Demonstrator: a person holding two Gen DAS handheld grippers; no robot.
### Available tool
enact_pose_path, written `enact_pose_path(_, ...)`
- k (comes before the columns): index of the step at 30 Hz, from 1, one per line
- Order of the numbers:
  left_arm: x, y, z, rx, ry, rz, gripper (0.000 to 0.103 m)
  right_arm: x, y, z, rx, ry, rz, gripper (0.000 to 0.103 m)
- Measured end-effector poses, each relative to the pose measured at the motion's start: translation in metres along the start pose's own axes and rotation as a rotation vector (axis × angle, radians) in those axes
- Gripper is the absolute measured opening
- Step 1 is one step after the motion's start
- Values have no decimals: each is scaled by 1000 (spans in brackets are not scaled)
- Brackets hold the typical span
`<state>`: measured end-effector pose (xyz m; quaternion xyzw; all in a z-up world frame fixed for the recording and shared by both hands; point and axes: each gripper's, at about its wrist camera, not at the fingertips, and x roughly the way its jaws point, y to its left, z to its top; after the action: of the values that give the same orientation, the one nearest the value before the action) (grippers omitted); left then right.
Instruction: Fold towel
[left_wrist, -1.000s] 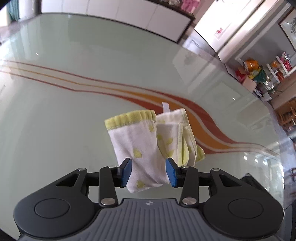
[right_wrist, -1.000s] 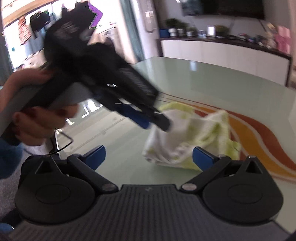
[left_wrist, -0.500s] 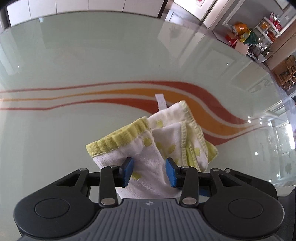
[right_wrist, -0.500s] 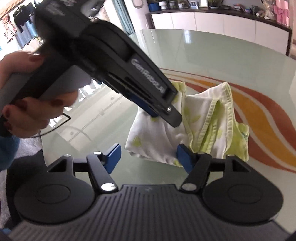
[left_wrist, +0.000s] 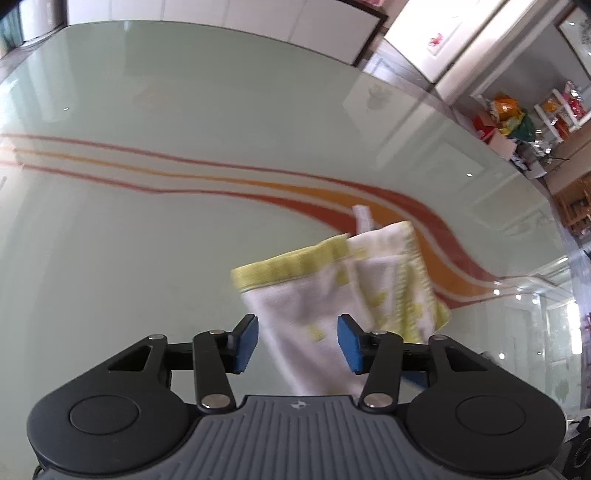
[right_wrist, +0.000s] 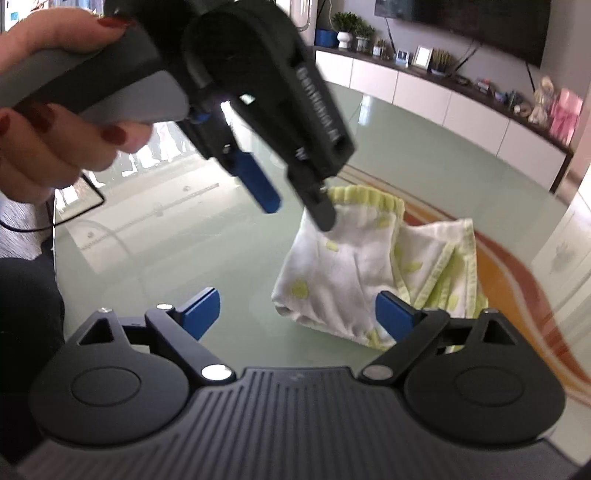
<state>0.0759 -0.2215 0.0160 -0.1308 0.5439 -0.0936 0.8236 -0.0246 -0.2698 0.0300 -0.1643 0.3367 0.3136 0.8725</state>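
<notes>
The towel (left_wrist: 332, 295), white with yellow-green leaf spots and a green hem, lies bunched in loose folds on the glass table (left_wrist: 147, 240), over its orange stripes. My left gripper (left_wrist: 299, 341) hangs just above the towel's near end. Its jaws are opening and the blue pads stand clear of the cloth between them. In the right wrist view the left gripper (right_wrist: 299, 214) shows one black fingertip at the towel (right_wrist: 351, 273) hem. My right gripper (right_wrist: 299, 314) is opening wide, with the towel's near corner just ahead of its right pad.
A hand (right_wrist: 48, 140) holds the left gripper's grey handle. A thin black cable (right_wrist: 79, 199) runs along the table's left edge. A white cabinet (right_wrist: 461, 99) with plants and frames stands beyond the far edge. Shelves with colourful packets (left_wrist: 517, 122) stand at the right.
The left jaws widened and let go of the towel, which now rests lower and further right on the table. The right jaws narrowed, then spread again.
</notes>
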Motion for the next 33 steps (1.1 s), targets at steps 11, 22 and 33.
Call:
enact_pose_path(11, -21, 30, -21, 19, -8, 32, 52, 31, -9, -13, 6, 79, -71, 84)
enact_pose_path(22, -28, 55, -40, 1, 9, 23, 52, 18, -27, -2, 51, 49, -84, 38)
enact_pose_path(33, -50, 38, -63, 90, 7, 55, 55, -35, -98, -35, 640, 57, 311, 23)
